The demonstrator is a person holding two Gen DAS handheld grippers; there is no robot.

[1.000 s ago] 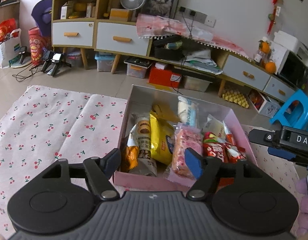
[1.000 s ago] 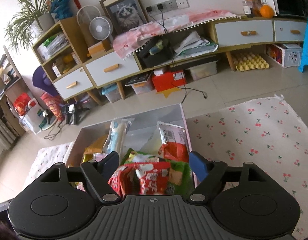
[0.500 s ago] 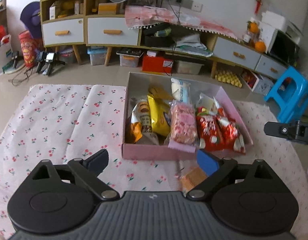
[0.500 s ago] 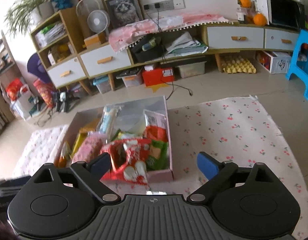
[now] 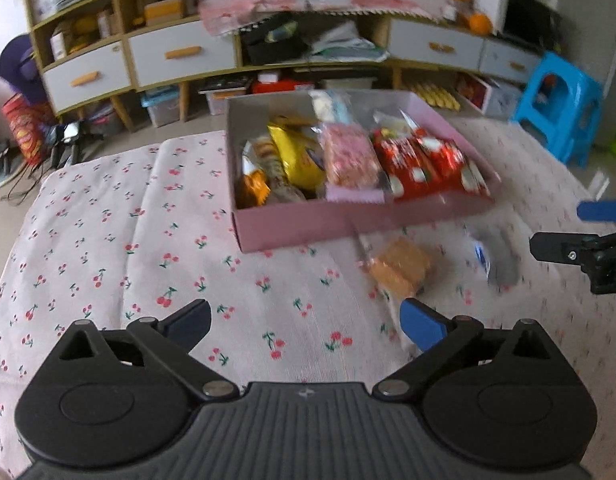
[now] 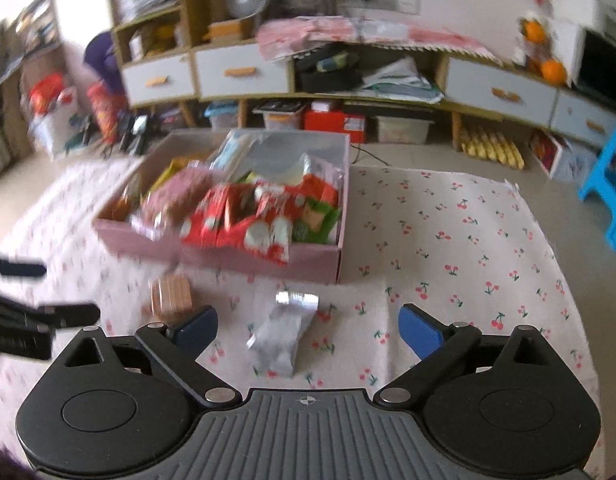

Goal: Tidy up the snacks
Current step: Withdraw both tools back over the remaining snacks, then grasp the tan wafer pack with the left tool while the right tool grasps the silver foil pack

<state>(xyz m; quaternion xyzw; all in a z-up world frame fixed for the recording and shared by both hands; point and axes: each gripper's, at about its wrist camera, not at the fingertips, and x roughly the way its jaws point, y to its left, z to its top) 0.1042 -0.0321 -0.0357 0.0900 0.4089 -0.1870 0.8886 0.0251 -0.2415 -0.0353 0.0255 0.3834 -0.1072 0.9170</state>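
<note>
On cloth [image 5: 108, 220]: one box [image 5: 308, 224], two loose packets [image 5: 399, 266].

A cherry-print cloth [image 5: 108, 240] covers the floor. On it, centre frame, sits a pink box [image 5: 308, 226] packed with snacks. Just in front of the box, lower right of the left view, lie an orange cracker pack [image 5: 399, 266] and, beside it, a silver packet [image 6: 284, 334], both blurred.

Pink box [image 5: 308, 226] packed with snacks – two packets [image 6: 284, 336] outside.
</note>
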